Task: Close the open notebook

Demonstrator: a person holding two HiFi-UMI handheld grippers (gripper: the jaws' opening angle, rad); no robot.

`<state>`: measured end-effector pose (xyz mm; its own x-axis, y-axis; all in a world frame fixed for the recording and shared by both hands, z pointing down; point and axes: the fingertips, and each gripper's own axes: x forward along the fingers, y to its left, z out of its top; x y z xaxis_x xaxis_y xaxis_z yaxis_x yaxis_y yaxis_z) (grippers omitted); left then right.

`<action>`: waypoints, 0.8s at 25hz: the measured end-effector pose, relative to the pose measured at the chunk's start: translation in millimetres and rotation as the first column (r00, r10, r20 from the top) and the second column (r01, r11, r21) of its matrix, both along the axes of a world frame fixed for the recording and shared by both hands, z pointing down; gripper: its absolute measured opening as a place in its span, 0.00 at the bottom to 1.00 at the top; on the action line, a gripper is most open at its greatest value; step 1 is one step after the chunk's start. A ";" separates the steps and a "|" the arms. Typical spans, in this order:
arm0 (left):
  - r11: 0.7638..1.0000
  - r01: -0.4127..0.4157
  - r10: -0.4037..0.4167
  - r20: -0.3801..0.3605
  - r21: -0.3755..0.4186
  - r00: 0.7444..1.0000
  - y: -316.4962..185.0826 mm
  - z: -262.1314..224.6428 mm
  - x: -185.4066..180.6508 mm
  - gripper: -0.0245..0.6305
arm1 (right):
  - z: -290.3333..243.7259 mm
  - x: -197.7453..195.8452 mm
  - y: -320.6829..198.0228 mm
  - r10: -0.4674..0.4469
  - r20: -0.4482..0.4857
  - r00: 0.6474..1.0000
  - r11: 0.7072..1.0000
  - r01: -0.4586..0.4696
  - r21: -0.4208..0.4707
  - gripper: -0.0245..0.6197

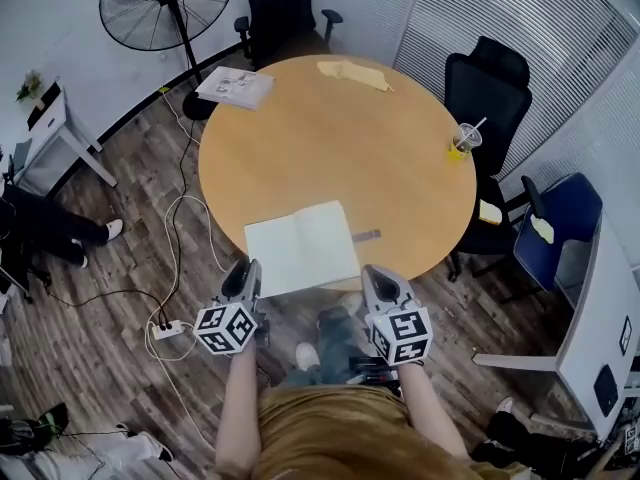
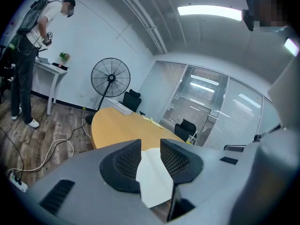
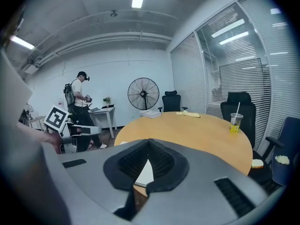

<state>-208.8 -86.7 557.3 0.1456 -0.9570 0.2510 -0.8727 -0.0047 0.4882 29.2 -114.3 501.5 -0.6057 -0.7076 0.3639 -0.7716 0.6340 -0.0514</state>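
Looking down from my head camera, I see a round wooden tabletop (image 1: 330, 138). The open notebook (image 1: 300, 248) lies flat at its near edge, blank white pages up and the fold running away from me. A small dark object, perhaps a pen, lies just beside its right page. A drink cup with a straw (image 1: 465, 138) stands well apart at the far right.

Both grippers hover just short of the tabletop's near edge, one at each lower corner of the notebook, touching nothing. The left gripper (image 1: 245, 266) is released: its own camera shows the jaws apart, with only the white page visible beyond them. The right gripper (image 1: 372, 270) is clenched, tips together, with nothing in it.

The closing has not begun, as I judge it. To do it well, I would slip one gripper's tip under the outer edge of one half. I would lift that half and swing it over the fold in one slow arc. The other gripper should press lightly on the opposite half so the notebook does not slide off the edge. I would also keep clear of the object beside the right page.
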 end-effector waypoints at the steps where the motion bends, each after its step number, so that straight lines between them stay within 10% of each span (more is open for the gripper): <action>1: 1.000 0.003 -0.003 0.000 -0.006 1.000 -0.3 2.0 -0.1 0.26 | 1.3 -0.6 -1.9 -0.003 0.003 1.000 1.000 0.003 -0.006 0.05; 20: 0.984 0.038 -0.043 -0.027 -0.173 0.999 15.0 71.9 -8.9 0.26 | 39.8 -27.7 -15.3 -0.086 -0.030 0.996 0.992 0.083 -0.097 0.05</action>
